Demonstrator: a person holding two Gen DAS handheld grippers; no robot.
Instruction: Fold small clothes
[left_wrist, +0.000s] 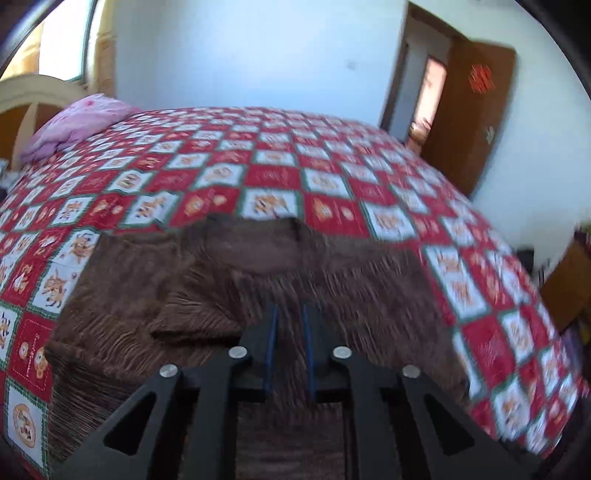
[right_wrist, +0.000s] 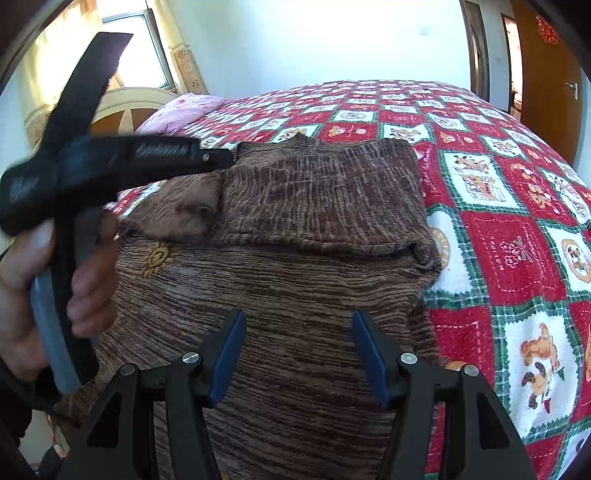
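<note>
Blur, cropping and hidden parts on the bed
The left wrist view is motion-blurred: the prints on the red, white and green checked bedspread cannot be read, and the brown ribbed knit sweater runs out of sight behind the black left gripper. In the right wrist view that gripper's smeared body covers the sweater's left shoulder, and its near hem is cut off

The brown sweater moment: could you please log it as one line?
brown sweater: sleeve folded in, on checkered bedspread | left tool: nearly closed, over sweater | right tool: open, empty
</note>
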